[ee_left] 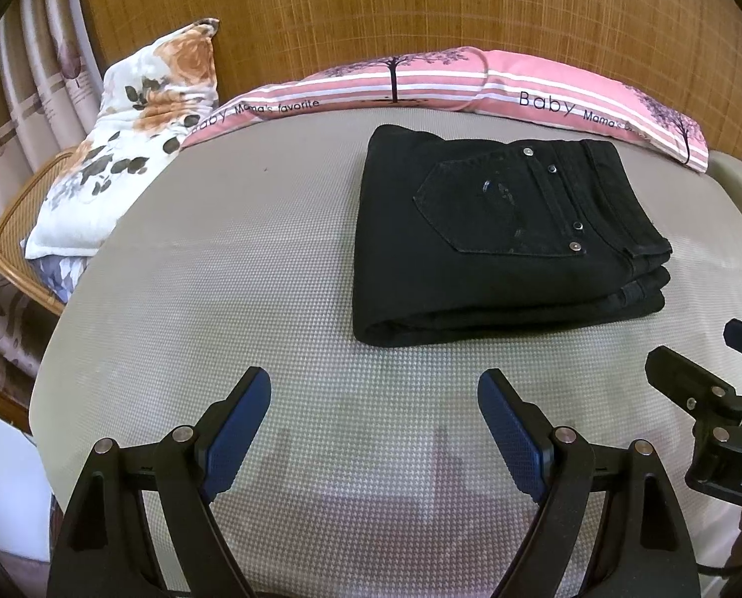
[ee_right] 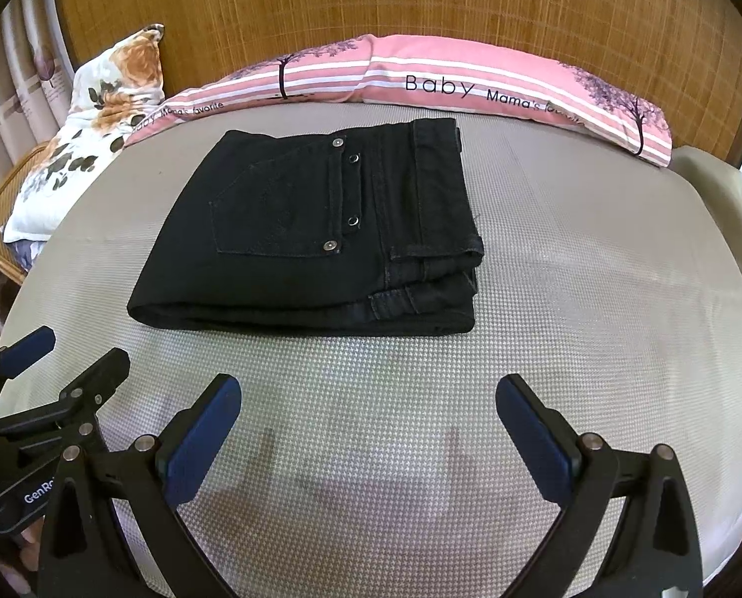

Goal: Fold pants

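The black pants [ee_left: 505, 244] lie folded in a compact stack on the grey bed mat [ee_left: 251, 259], back pocket and rivets facing up, waistband to the right. They also show in the right wrist view [ee_right: 316, 244]. My left gripper [ee_left: 373, 393] is open and empty, hovering over the mat short of the pants. My right gripper [ee_right: 368, 398] is open and empty, also short of the stack. The right gripper shows at the right edge of the left wrist view [ee_left: 705, 364]; the left gripper shows at the left edge of the right wrist view [ee_right: 67, 354].
A long pink striped pillow [ee_left: 446, 82] lies along the far edge against a woven headboard [ee_left: 371, 5]. A floral pillow [ee_left: 136, 134] leans at the far left over a rattan frame [ee_left: 7, 244]. Curtains hang at the left.
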Available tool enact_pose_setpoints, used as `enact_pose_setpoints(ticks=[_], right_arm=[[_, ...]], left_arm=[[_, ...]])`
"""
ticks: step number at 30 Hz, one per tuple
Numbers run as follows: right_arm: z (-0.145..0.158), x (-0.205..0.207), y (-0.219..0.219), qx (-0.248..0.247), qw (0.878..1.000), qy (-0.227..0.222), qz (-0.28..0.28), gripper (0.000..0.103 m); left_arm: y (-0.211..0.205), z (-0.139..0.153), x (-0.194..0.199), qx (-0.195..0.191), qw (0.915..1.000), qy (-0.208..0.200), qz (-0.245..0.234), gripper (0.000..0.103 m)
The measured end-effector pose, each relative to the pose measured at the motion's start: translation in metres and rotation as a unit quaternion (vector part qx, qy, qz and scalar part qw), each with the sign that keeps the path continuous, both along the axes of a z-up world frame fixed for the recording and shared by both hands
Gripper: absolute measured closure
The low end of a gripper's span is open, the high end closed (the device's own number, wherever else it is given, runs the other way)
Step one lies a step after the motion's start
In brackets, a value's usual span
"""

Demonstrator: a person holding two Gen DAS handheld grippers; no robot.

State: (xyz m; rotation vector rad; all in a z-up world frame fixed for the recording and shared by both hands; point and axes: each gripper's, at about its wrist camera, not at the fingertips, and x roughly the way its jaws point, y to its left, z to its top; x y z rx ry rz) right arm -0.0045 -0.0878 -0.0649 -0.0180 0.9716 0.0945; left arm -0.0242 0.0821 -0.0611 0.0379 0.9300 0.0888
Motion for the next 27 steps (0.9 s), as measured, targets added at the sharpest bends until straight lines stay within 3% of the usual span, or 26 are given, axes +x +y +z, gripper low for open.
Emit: enact_pose_setpoints(ticks=[27], right_arm=[[-0.0041, -0.0011, 0.0013, 0.006, 1.000, 0.007, -0.003, 0.002]], left_arm=[[-0.0035, -0.0017, 0.0010, 0.005, 1.0000, -0.002, -0.008, 0.018]])
